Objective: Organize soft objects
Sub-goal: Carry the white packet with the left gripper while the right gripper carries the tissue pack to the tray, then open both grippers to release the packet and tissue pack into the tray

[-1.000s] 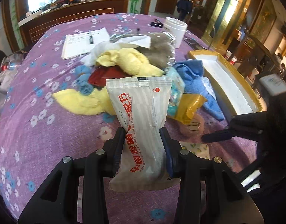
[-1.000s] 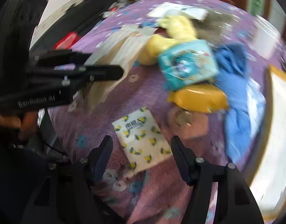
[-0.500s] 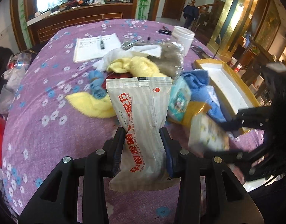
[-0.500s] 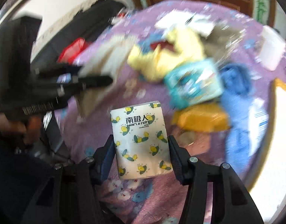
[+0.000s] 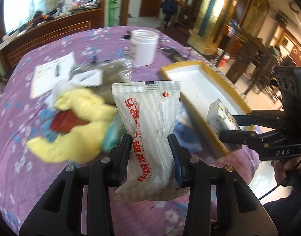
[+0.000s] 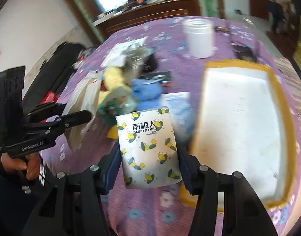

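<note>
Fingers of the left gripper [image 5: 150, 153] clamp a striped packet [image 5: 148, 129], the right gripper [image 6: 148, 157] grips a tissue pack [image 6: 148, 149] beside the bare white tray [image 6: 238, 129].

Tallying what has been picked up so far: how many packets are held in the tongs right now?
2. The grey striped packet is pinched in the left tongs; the lemon-print tissue pack is clamped in the right tongs, beside the yellow-rimmed tray.

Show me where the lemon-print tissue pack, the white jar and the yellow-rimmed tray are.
lemon-print tissue pack [image 6: 149, 149]: right wrist view, middle of its printed front.
white jar [image 5: 144, 48]: left wrist view, middle of its side wall.
yellow-rimmed tray [image 6: 276, 90]: right wrist view, on its far right rim.
</note>
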